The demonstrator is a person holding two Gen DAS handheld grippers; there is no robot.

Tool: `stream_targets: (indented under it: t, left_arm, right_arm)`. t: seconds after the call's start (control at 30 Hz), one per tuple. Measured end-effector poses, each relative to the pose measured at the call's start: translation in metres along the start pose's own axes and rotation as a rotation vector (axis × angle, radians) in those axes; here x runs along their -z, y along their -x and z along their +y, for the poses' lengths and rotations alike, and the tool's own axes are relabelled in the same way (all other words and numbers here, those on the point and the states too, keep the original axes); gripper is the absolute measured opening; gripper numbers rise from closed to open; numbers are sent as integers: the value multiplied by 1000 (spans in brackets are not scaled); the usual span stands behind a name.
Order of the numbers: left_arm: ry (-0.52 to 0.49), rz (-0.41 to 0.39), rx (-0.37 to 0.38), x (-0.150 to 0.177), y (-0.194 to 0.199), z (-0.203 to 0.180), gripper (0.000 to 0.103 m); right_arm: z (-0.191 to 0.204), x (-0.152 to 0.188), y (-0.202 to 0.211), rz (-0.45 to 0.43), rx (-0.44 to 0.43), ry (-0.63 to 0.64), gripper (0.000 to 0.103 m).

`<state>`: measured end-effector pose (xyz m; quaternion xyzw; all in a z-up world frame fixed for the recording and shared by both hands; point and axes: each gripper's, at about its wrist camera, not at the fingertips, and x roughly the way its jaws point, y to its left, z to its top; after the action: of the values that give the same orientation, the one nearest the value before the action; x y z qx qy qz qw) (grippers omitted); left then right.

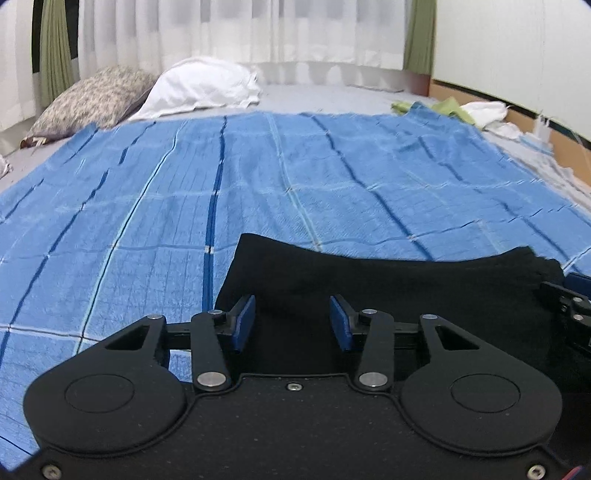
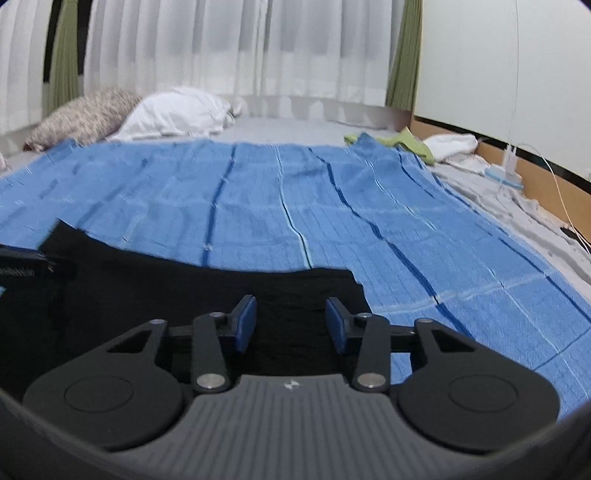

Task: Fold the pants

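**On the bed: black pants, two grippers above**

Nearest the cameras: left gripper (image 1: pixel 292 320), blue pads parted, nothing pinched; black cloth lies beneath the gap. Right gripper (image 2: pixel 291 320), jaws likewise spread, nothing between the pads, over the same cloth.

Item: black pants (image 1: pixel 388 280), folded into a flat dark slab on the near part of the blue checked blanket (image 1: pixel 258 177). The left gripper hangs over their left part, the right gripper over their right edge.

Beyond: the blanket spreads across the bed. At its far left, a patterned pillow (image 1: pixel 92 98) touching a white pillow (image 1: pixel 201 86). Far right, green cloth (image 2: pixel 410 144) beside white cloth (image 2: pixel 452 144). Behind, white curtains (image 1: pixel 258 33).
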<state>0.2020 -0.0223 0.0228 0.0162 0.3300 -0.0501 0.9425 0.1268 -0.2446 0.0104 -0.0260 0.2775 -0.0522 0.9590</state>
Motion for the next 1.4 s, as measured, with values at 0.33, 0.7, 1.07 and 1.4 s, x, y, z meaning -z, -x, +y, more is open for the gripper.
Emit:
stream_targets:
  t: [0.33, 0.7, 1.07, 1.4]
  left_arm:
    - [-14, 1, -32, 11, -20, -1, 51]
    - [79, 2, 80, -14, 19, 45, 65]
    - [201, 147, 189, -5, -23, 77, 78]
    - [207, 143, 201, -16, -50, 61, 93]
  right_arm:
    - [-42, 13, -23, 83, -121, -242, 62]
    - [-93, -8, -12, 39, -157, -205, 86]
    - [-103, 0, -58, 145, -414, -259, 99]
    - [-100, -1, -70, 143, -488, -247, 76]
